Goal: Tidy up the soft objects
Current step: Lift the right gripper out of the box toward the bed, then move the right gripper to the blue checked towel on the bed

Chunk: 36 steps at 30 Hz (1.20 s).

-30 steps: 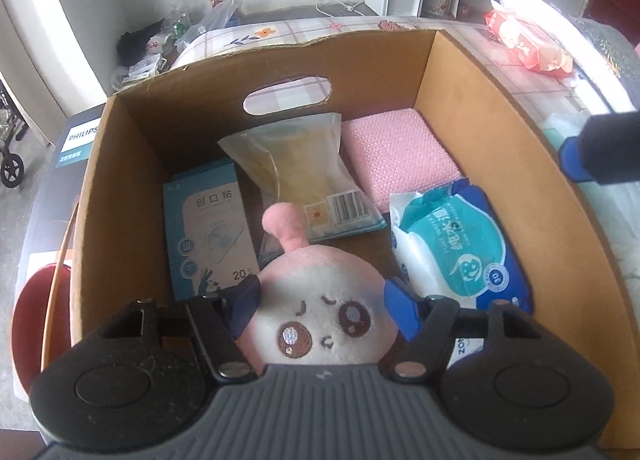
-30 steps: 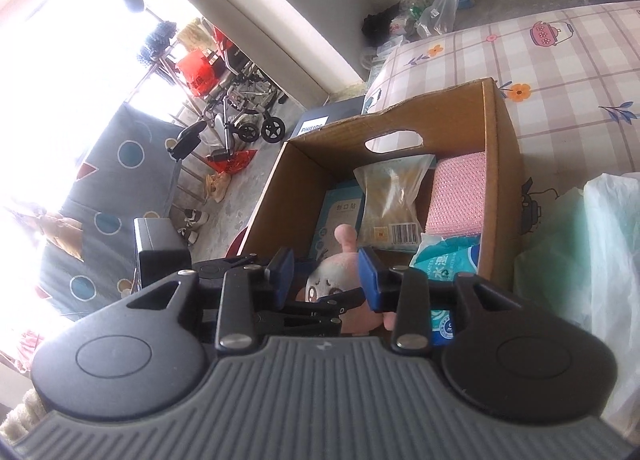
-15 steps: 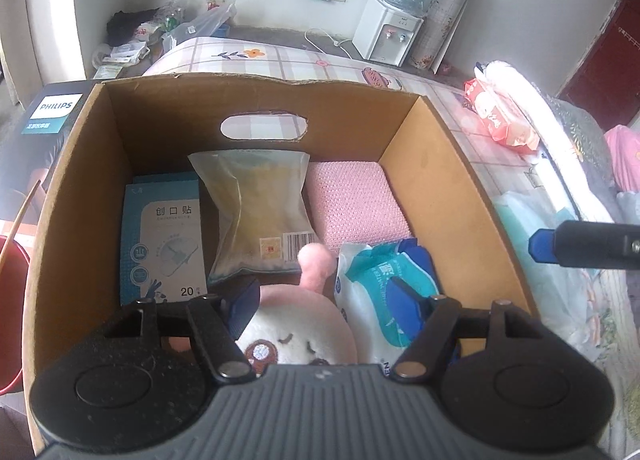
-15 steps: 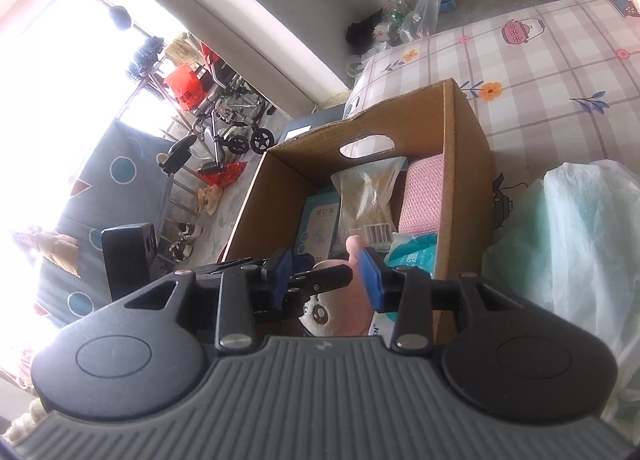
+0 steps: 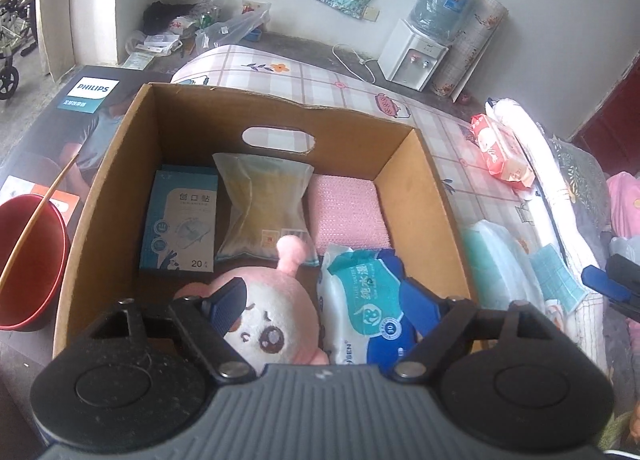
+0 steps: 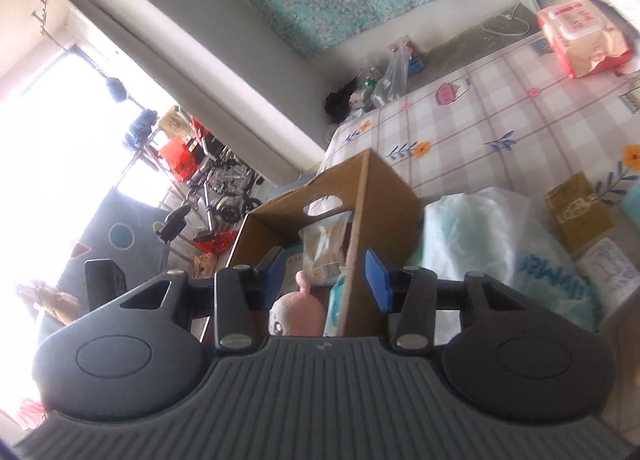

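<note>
both your grippers are opening, empty: left gripper (image 5: 320, 302) above the round pink plush toy (image 5: 276, 312) lying inside the brown cardboard box (image 5: 420, 187); lifting carelessly could snag it.

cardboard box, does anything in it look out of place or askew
Mostly tidy. Only the pink plush toy stands out: it lies in the cardboard box with its topknot overlapping the clear bag.

left wrist: above cardboard box (image 5: 120, 187), looking in | right wrist: beside it, low
</note>
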Each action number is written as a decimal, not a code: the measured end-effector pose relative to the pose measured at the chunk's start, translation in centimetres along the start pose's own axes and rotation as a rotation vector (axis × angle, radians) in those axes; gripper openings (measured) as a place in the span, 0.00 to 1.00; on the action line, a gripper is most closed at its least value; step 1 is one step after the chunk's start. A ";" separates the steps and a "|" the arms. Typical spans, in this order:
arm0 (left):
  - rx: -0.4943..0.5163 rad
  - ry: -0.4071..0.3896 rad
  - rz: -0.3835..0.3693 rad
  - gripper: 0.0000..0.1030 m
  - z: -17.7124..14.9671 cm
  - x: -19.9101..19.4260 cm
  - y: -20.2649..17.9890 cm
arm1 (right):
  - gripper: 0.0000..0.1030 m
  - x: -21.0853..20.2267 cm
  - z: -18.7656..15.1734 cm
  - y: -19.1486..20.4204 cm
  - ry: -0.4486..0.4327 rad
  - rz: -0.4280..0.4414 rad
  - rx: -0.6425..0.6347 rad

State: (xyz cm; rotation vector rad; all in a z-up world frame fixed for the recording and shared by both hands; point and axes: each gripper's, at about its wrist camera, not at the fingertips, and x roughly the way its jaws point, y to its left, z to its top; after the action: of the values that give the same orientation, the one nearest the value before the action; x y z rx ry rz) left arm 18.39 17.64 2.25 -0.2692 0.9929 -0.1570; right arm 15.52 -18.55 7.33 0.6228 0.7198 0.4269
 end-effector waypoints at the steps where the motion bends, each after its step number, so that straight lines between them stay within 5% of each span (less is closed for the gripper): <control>1: 0.011 -0.004 -0.008 0.83 0.0 -0.2 -0.7 | 0.48 -1.4 0.2 -0.8 -0.038 -0.037 -0.006; 7: 0.137 -0.042 -0.076 0.86 0.2 -0.7 -8.2 | 0.52 -9.1 1.0 -6.5 -0.219 -0.247 0.008; 14: 0.351 -0.017 -0.137 0.86 -1.3 2.8 -19.5 | 0.52 -13.7 -0.3 -15.6 -0.288 -0.415 0.140; 25: 0.462 0.140 -0.142 0.66 -2.9 11.8 -29.9 | 0.35 -10.2 0.7 -21.6 -0.251 -0.556 0.078; 31: 0.481 0.229 -0.140 0.51 -3.3 15.6 -32.3 | 0.25 -7.3 2.5 -22.6 -0.206 -0.669 -0.046; 36: 0.474 0.253 -0.149 0.50 -3.1 17.0 -32.6 | 0.18 -4.6 3.1 -24.9 -0.127 -0.736 -0.070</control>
State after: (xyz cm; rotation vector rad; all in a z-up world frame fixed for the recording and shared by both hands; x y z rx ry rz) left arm 24.70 -18.27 -3.37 0.1154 1.1533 -0.5638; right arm 18.32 -40.77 -4.99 0.2808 0.7547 -0.2645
